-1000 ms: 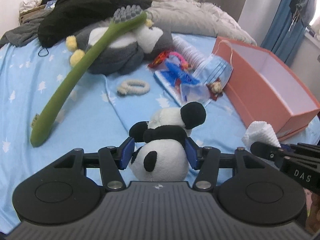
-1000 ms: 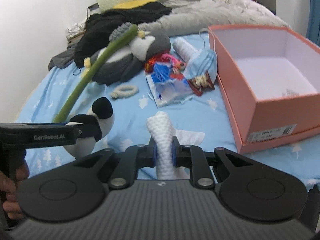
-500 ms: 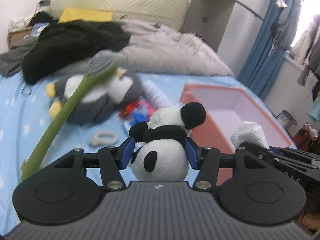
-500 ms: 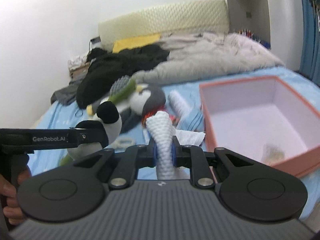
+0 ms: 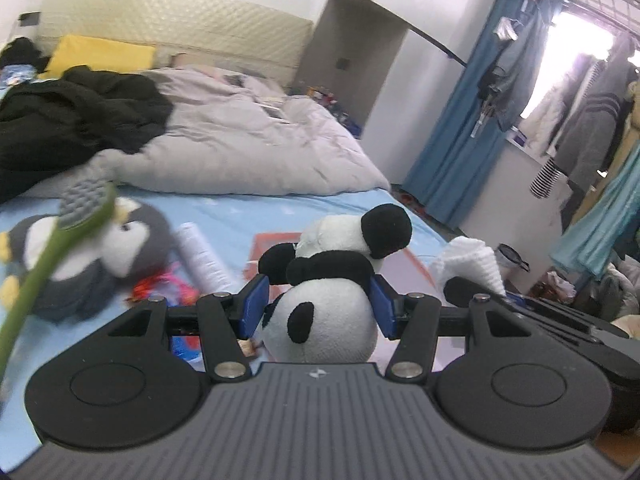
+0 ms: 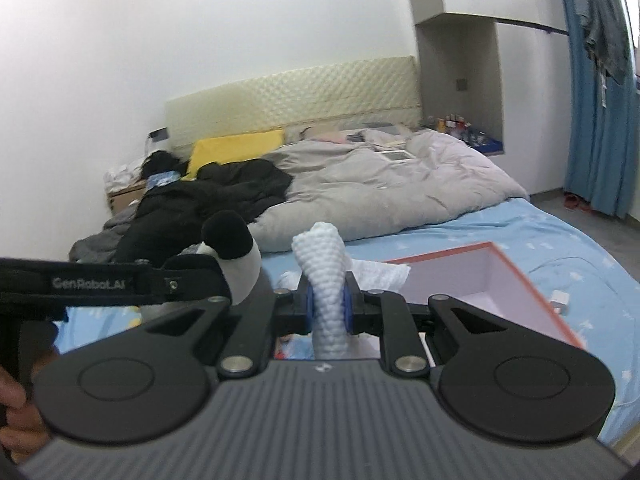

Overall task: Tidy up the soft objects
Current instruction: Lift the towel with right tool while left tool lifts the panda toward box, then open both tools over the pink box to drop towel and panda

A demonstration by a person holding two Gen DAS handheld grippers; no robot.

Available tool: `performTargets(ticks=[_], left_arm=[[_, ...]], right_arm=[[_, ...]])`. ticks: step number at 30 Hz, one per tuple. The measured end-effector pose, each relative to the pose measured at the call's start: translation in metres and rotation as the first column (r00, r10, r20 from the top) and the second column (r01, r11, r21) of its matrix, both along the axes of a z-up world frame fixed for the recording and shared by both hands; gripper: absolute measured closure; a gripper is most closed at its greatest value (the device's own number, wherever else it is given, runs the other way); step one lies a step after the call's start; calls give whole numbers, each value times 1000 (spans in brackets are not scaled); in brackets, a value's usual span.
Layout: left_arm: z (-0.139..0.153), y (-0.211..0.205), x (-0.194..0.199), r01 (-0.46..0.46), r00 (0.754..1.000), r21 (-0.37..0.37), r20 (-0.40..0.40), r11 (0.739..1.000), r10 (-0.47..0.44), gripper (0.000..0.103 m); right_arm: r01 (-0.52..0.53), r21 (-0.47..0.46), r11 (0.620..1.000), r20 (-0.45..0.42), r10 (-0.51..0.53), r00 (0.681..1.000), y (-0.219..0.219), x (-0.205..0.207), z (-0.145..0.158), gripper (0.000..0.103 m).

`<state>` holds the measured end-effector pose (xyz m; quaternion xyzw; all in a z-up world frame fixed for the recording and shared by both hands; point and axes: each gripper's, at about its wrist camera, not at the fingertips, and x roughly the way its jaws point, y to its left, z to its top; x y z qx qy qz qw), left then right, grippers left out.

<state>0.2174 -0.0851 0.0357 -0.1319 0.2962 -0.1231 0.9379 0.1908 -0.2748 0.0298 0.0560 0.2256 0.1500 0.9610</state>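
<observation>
A black-and-white panda plush (image 5: 324, 300) is clamped between the blue pads of my left gripper (image 5: 318, 306), held up above the bed. My right gripper (image 6: 327, 308) is shut on a white knitted cloth (image 6: 322, 264), also raised; the same cloth (image 5: 472, 260) shows at the right of the left wrist view. The panda plush (image 6: 236, 256) appears left of the cloth in the right wrist view. The open salmon-pink box (image 6: 480, 280) with its pale inside lies on the bed just beyond and below both grippers, partly hidden behind them.
On the blue sheet (image 6: 560, 248) lie a grey penguin plush (image 5: 100, 256), a long green plush toothbrush (image 5: 52, 256), a white roll (image 5: 202, 256) and coloured packets (image 5: 164, 286). A grey duvet (image 6: 380, 188) and black clothing (image 6: 208, 200) cover the bed's far part. A hand (image 6: 16, 412) holds the left gripper.
Both grippers rose from the bed with the panda and the white cloth still held, and tilted up, so the headboard, walls and curtain now fill the views. The pink box sank behind the grippers.
</observation>
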Motion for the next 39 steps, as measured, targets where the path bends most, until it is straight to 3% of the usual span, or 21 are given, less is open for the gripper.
performTargets(ticks=[5, 10, 18, 24, 31, 34, 37, 39], left_arm=[[-1, -38, 39, 54, 998, 12, -31, 998, -54, 42], [-20, -72, 89, 98, 988, 25, -122, 995, -94, 42], [-72, -115, 148, 185, 947, 43, -275, 982, -167, 42], [-112, -142, 167, 227, 917, 103, -356, 968, -177, 42], [-133, -152, 175, 243, 896, 106, -405, 964, -182, 41], [-130, -151, 171, 266, 893, 107, -402, 958, -203, 39], [-122, -144, 170, 247, 903, 110, -387, 963, -188, 37], [-113, -139, 167, 247, 910, 103, -366, 964, -195, 37]], right_arm=[[46, -2, 999, -49, -46, 998, -32, 25, 0, 85], [91, -13, 996, -112, -92, 989, -61, 44, -12, 85], [132, -30, 991, -303, -135, 943, -91, 88, -70, 85], [178, -47, 983, -391, -182, 902, -100, 99, -108, 85], [178, -87, 980, -409, -198, 891, -103, 98, -125, 83], [175, -74, 982, -419, -190, 888, -105, 97, -126, 76], [185, -79, 980, -418, -201, 886, -107, 97, -123, 58], [192, -71, 979, -404, -204, 892, -108, 94, -118, 58]])
